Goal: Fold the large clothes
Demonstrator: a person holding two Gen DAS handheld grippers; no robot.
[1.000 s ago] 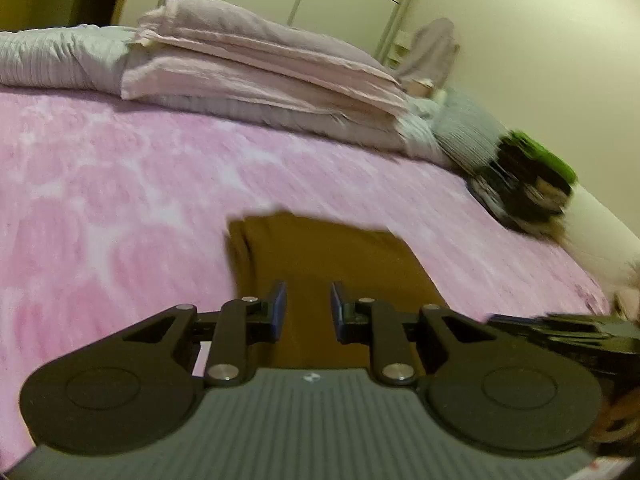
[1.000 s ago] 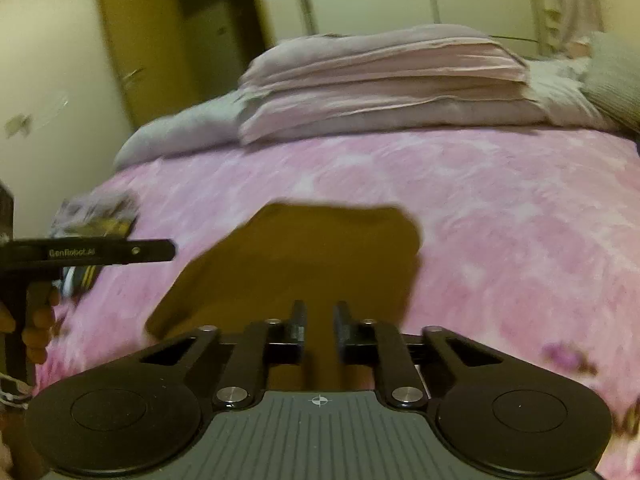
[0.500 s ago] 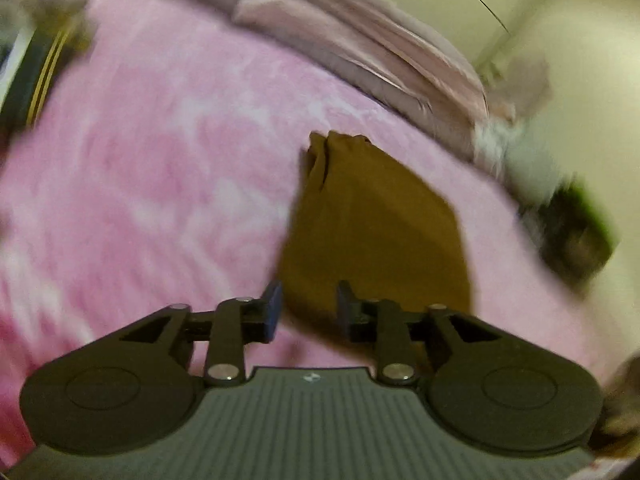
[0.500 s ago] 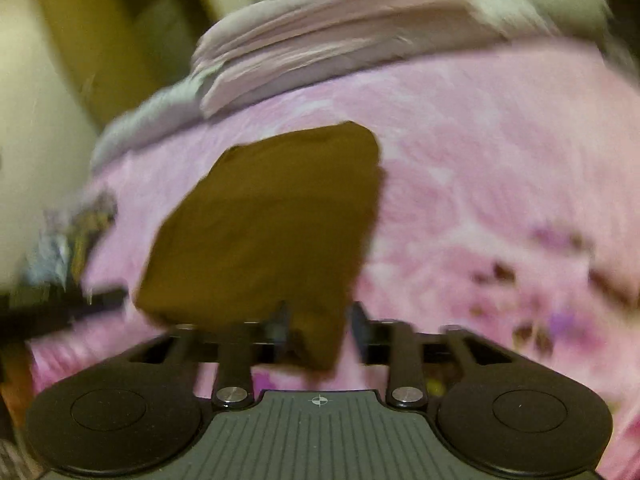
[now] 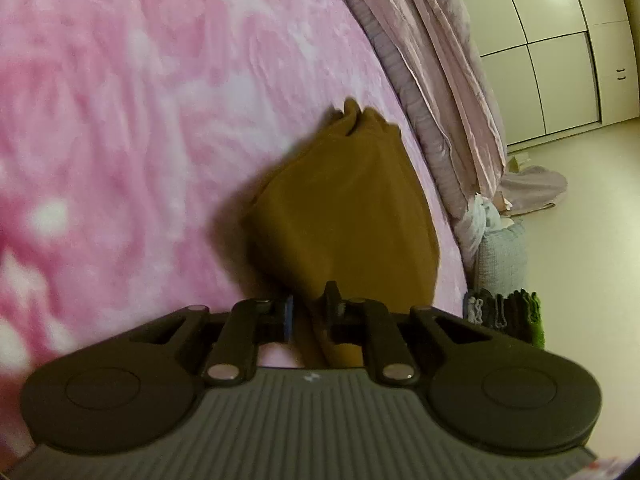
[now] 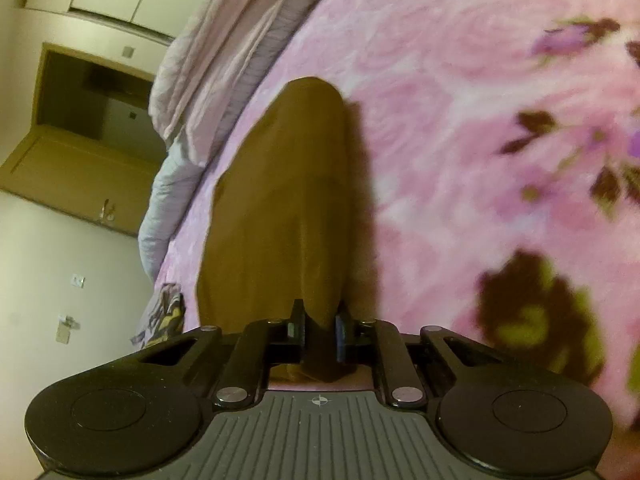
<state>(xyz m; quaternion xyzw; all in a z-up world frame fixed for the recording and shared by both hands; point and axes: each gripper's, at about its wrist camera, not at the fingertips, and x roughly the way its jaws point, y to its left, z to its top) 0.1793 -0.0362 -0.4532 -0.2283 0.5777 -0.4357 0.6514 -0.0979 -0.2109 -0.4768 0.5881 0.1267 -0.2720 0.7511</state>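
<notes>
A bed [image 5: 120, 128] covered by a pink flowered blanket fills most of both views. Along its far edge, well beyond the garment, a pile of pale folded bedding [image 5: 436, 92] is stacked. The brown garment [image 5: 344, 208] lies on the blanket between that pile and the two tools, already folded down to a compact oblong. Its far end is seen resting on the bed, while its near edge is raised off the blanket.

The garment is judged to be soft, limp and fairly light. Several layers appear to be stacked, and a bunched fold is visible at the corner farthest from the tools, so the layers may be expected to slide and sag if support is lost. Hold is best taken at the two near corners, through all the layers at once, so that the edge is kept taut between the holds.

The left tool [image 5: 310, 314] is seen at one near corner, with cloth running down between its fingers, which are closed in on it. The right tool [image 6: 320, 330] is seen at the other near corner, its fingers pressed onto a thick fold of the same brown cloth [image 6: 276, 208]. Whether every layer is caught cannot be told.
</notes>
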